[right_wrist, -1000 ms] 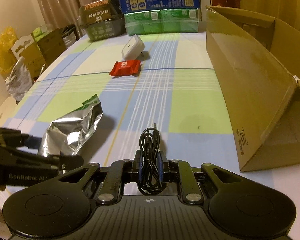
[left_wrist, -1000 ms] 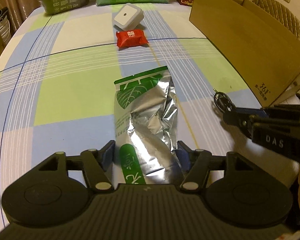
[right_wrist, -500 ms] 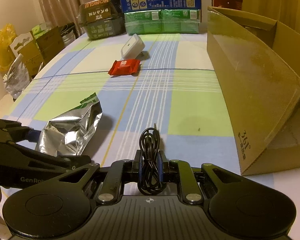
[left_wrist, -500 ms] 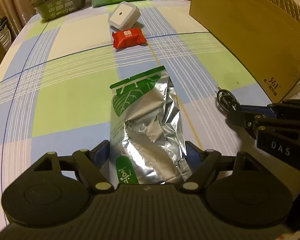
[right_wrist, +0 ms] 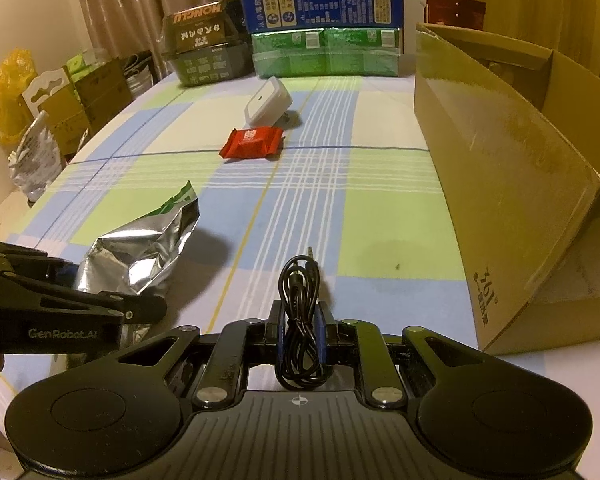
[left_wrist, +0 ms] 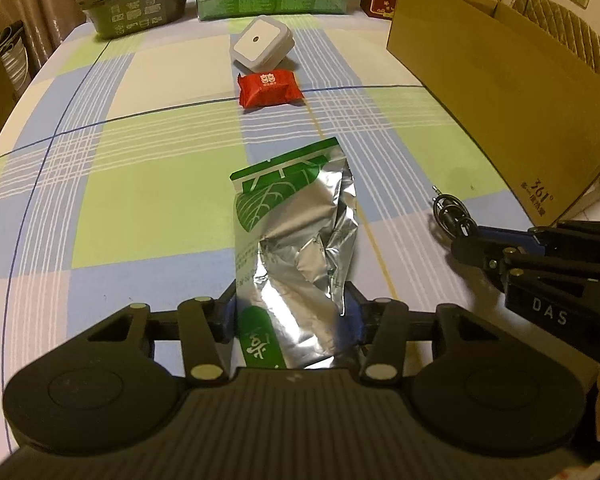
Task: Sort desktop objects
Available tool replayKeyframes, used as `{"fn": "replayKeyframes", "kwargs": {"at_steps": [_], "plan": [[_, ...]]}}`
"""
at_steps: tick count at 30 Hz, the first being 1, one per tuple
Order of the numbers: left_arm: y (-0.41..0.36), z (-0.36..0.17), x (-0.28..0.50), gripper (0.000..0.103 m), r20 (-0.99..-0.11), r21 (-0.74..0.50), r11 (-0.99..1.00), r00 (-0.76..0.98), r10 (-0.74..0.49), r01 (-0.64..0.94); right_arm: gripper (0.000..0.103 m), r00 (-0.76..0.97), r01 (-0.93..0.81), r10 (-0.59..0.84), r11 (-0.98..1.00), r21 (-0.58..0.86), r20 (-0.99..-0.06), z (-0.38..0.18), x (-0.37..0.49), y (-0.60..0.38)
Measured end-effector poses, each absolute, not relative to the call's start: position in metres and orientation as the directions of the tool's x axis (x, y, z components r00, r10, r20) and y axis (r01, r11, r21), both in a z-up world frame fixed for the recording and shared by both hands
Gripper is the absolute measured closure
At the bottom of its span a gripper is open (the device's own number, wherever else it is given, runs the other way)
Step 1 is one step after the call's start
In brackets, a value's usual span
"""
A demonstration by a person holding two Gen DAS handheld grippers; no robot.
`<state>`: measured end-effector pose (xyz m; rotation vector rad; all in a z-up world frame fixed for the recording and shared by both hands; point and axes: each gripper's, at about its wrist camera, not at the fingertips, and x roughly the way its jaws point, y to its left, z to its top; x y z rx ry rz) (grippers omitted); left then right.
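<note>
On the checked tablecloth (left_wrist: 148, 200), sorting looks barely begun. The left gripper (left_wrist: 290, 312), its jaws just closing, now pinches the near end of the foil pouch (left_wrist: 296, 232), which lies flat at its 12 o'clock. The right gripper (right_wrist: 300, 338) is clamped on a coiled black cable (right_wrist: 300, 292). The cardboard box (right_wrist: 500, 184) stands at its 2 o'clock. A red snack packet (left_wrist: 269, 89) and white square device (left_wrist: 260, 42) wait untouched farther off; nothing visibly lies in the box.
</note>
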<state>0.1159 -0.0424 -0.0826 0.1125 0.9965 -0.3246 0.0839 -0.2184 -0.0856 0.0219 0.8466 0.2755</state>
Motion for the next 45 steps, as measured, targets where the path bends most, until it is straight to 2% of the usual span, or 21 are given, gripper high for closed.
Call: {"fn": "replayKeyframes", "kwargs": {"at_steps": [21, 45], "plan": [[-0.055, -0.056, 0.098, 0.058, -0.806, -0.082, 0.944, 0.536, -0.251, 0.319, 0.091, 0.667, -0.230, 0.263, 0.963, 0.143, -0.698, -0.068, 0.074, -0.224], [-0.096, 0.018, 0.045, 0.058, -0.746, -0.073, 0.941, 0.608, -0.272, 0.331, 0.091, 0.759, -0.190, 0.247, 0.969, 0.157, -0.603, 0.014, 0.027, -0.271]]}}
